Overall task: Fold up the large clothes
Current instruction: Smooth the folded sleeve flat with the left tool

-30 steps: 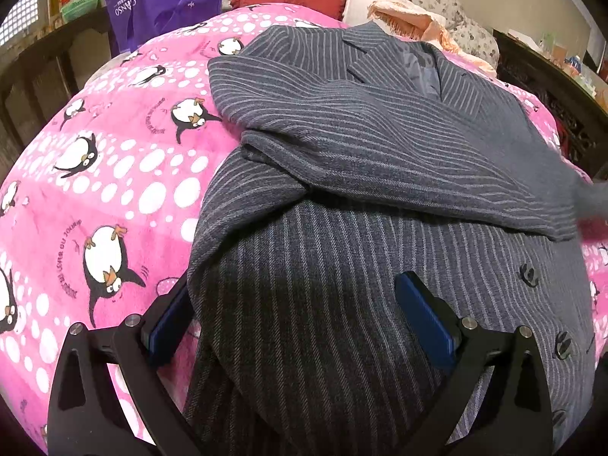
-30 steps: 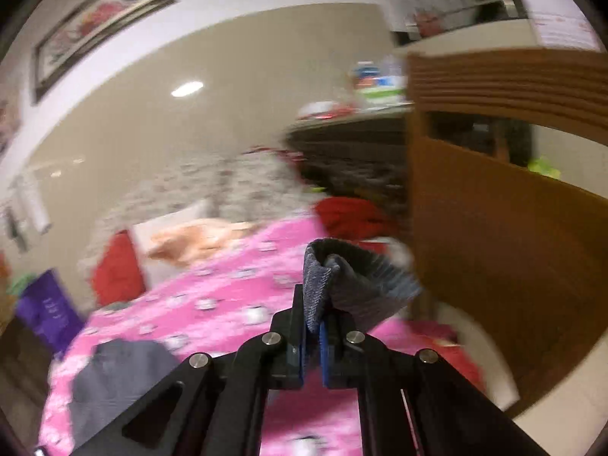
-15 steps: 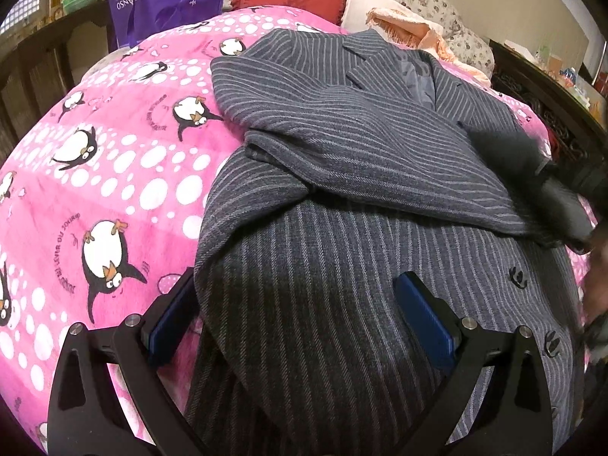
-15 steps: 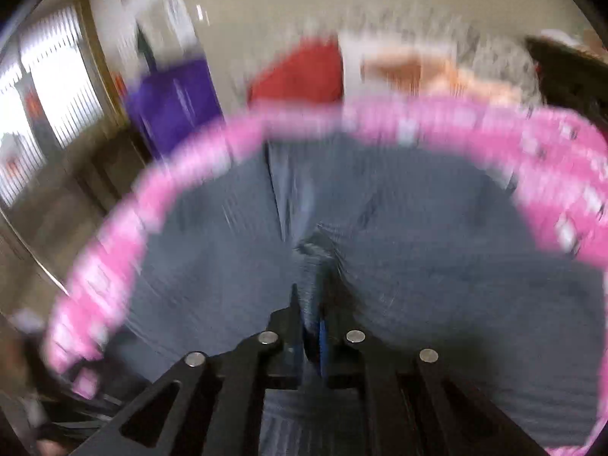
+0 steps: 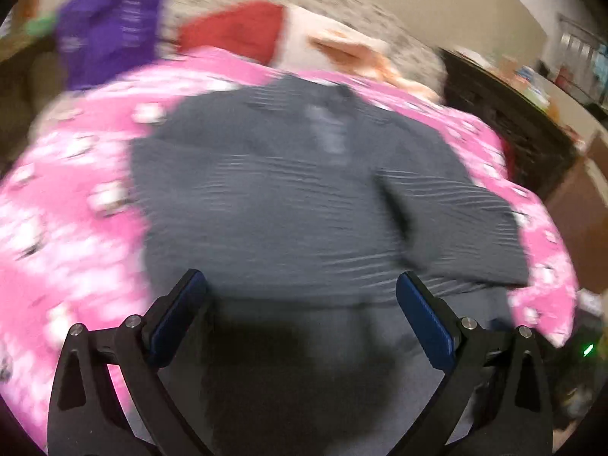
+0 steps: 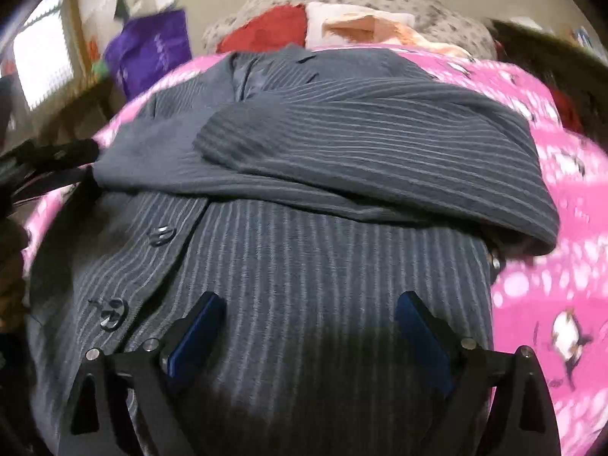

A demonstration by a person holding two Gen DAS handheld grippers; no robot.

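Jacket: a grey pinstriped jacket lies spread on the pink penguin blanket, collar at the far end, hem at the near end.
Sleeves: both sleeves are folded across the chest; the right sleeve lies on top.
Buttons: 2 dark buttons show on the near left front.
Right gripper: the right gripper hangs over the near hem, its jaws just sprung wide, nothing between the blue pads.
Left gripper: the left gripper is also spread wide over the near hem, gripping nothing; that view is blurred.
Far end: a red pillow and a purple bag sit beyond the jacket.
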